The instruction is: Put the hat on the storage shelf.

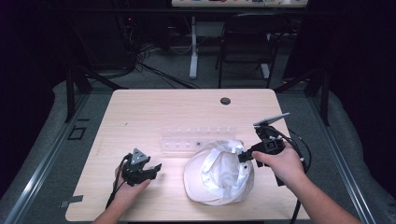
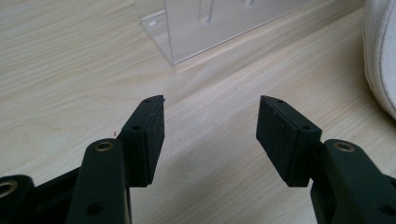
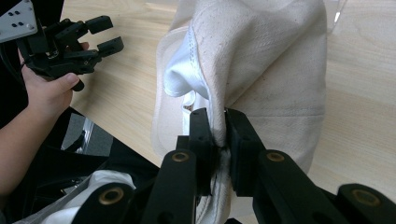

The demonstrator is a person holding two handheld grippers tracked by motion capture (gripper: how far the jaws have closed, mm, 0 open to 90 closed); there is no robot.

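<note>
Right tool [image 1: 243, 156] pinches the white cap's [image 1: 218, 175] edge on the tabletop [image 1: 154, 112], left tool [image 1: 156, 169] resting open beside it.

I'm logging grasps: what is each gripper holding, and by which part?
The right gripper pinches the white cap by its edge. The left gripper is open and holds nothing.

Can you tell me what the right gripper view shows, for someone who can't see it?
The right gripper pinches the edge of a cream-white cloth cap, lifting it above a light wooden table. At upper left, a hand holds the left gripper with its jaws open and nothing between them.
</note>
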